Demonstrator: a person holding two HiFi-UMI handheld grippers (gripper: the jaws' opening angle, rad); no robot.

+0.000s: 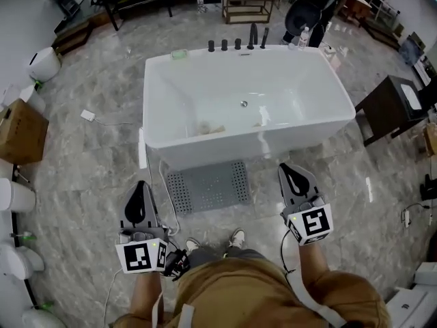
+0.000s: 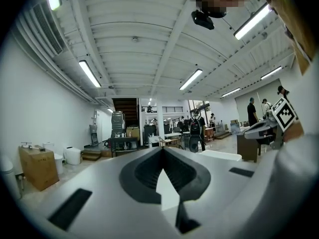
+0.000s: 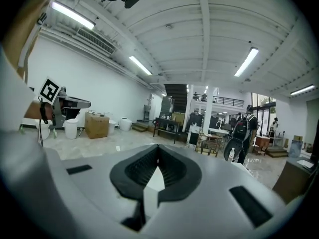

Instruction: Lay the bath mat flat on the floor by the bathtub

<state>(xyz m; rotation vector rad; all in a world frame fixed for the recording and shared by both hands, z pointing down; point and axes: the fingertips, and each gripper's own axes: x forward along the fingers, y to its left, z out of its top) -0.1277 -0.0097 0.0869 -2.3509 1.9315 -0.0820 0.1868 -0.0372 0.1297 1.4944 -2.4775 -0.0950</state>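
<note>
A grey perforated bath mat lies spread flat on the marble floor against the front of the white bathtub. My left gripper is held up at the lower left, its jaws shut and empty, apart from the mat. My right gripper hangs at the lower right, also shut with nothing in it. In the left gripper view the left gripper points level across the room, and the right gripper does the same in its own view.
Black taps line the tub's far rim. A white cable runs along the mat's left side. A dark side table stands right of the tub, a cardboard box and white toilets at the left. My shoes are just behind the mat.
</note>
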